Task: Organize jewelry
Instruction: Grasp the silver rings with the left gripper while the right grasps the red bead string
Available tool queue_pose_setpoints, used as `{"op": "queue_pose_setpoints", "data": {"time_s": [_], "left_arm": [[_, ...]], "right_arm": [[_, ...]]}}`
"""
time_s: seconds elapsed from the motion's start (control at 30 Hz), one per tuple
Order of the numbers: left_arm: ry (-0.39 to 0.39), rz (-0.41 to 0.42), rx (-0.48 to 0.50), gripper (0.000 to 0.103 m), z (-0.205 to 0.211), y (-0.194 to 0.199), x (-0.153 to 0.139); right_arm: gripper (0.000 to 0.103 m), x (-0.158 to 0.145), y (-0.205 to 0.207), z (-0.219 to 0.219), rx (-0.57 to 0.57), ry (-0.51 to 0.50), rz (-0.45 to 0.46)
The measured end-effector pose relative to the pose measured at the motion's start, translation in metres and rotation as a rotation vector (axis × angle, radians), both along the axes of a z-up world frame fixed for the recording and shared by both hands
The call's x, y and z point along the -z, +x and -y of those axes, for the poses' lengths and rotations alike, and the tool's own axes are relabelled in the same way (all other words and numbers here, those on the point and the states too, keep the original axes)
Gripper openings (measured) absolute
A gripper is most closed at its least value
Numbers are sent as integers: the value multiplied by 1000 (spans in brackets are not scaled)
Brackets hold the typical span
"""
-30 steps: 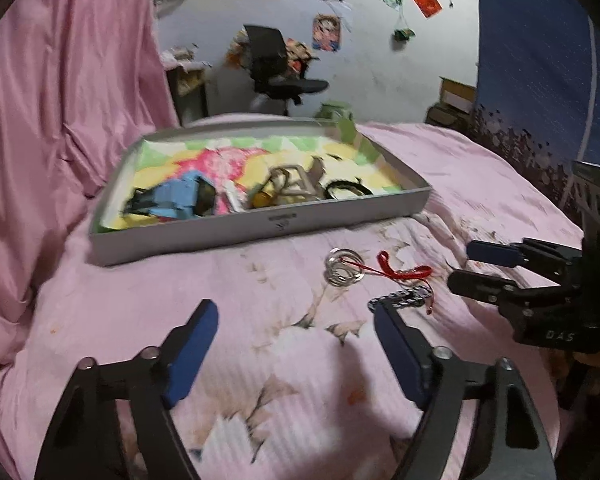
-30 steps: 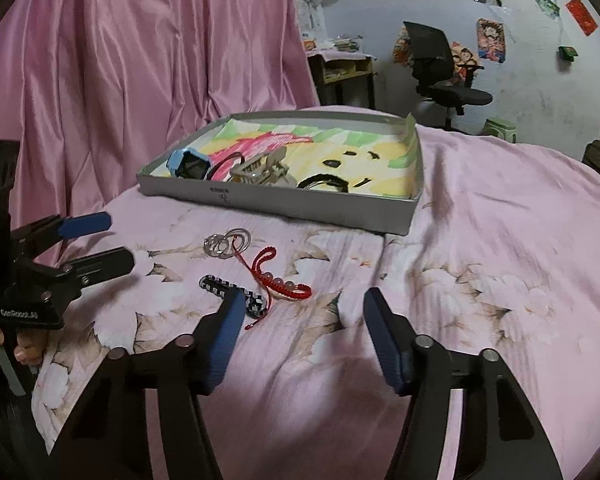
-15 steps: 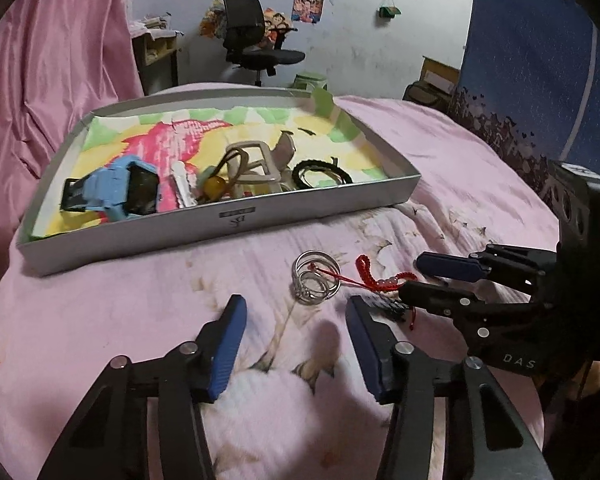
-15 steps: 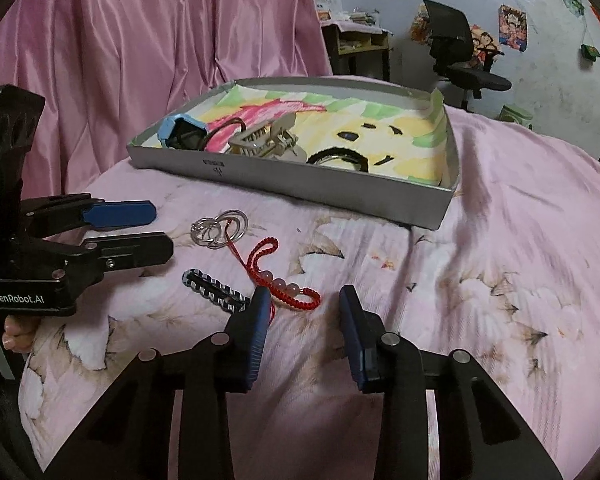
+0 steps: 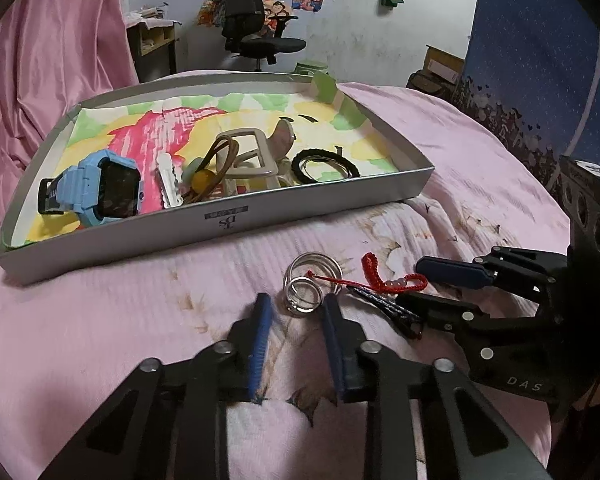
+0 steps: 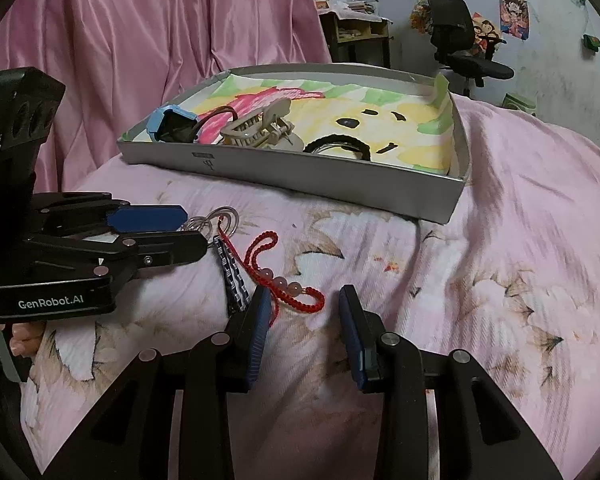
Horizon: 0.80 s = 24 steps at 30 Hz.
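**Jewelry sort partly done: three pieces remain outside the tray**

Stowed: The grey tray (image 5: pixel 236 216) sits on the pink bedspread (image 6: pixel 500 240) and already holds a blue watch (image 5: pixel 100 184), a white hair clip (image 5: pixel 168 180), a beige claw clip (image 5: pixel 256 156), a brown cord with a yellow bead (image 5: pixel 206 168) and a black bracelet (image 5: pixel 324 164). These lie loose on the coloured liner; I see no compartments.

Outstanding: Three items lie on the bedspread in front of the tray's near wall. The silver rings (image 5: pixel 306 284), the red cord bracelet (image 6: pixel 284 280) and the dark chain bracelet (image 6: pixel 234 276) lie together, the red cord crossing the rings and the chain.

Grippers: The left gripper (image 5: pixel 296 312) is down at the bedspread with its fingers partly spread, straddling the near loop of the silver rings; no pinch is made yet. The right gripper (image 6: pixel 304 312) is likewise low, fingers spread, the end of the red cord bracelet between them and not gripped.

Assessment: Most of the work appears complete. Three pieces have yet to reach the tray, and their tangle may cause one lift to drag the others.
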<state>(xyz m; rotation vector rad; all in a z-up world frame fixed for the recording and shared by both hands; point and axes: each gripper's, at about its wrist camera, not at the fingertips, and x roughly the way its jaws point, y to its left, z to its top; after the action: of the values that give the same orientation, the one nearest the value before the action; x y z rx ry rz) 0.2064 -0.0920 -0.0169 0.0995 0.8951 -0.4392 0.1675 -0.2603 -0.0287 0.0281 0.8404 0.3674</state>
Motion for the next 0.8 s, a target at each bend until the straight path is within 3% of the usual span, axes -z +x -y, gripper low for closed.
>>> {"op": "queue_pose_setpoints", "data": {"time_s": [0.37,0.8], "left_arm": [[8,8,-1,16,3,1,3],[-19,-9,16,17,3,10,-1]], "right_arm": [[20,3,1,-1,-10,3,-9],[19,4,4,6,7,35,-20]]}}
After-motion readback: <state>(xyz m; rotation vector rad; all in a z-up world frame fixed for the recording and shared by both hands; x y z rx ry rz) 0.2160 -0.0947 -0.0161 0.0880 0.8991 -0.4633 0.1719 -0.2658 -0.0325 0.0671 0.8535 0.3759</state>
